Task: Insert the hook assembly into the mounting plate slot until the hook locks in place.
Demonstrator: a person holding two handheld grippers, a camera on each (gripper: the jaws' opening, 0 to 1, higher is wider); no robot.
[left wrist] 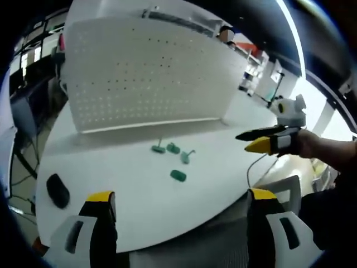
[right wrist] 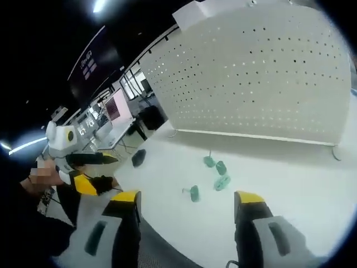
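I have both grippers hanging back at the near edge of the white table (left wrist: 100, 167), and neither has anything in it. In the left gripper view my left gripper (left wrist: 178, 204) stands with its yellow-tipped jaws wide apart, empty; in the right gripper view my right gripper (right wrist: 187, 204) is just as wide and just as empty.

The task's pieces are four small green hook parts lying loose on the table, about midway between me and the white pegboard (left wrist: 145, 72) that stands upright at the far side. In the left gripper view I see one hook with a thin stem (left wrist: 158, 148) at the far left of the cluster, a stubby one (left wrist: 173, 148) just beside it, another stemmed one (left wrist: 186, 157) to its right, and one (left wrist: 178, 176) nearest me. A black mouse-like object (left wrist: 57, 190) sits at the near left, well apart from them.

My judgement: the step in hand is the first pick. I would take the nearest piece, coming down with the jaws straddling its body rather than its thin stem, and close slowly so that it does not skid on the smooth top. Whether the hook's tabs match the pegboard's holes I cannot tell from here, so I would align squarely before pushing.
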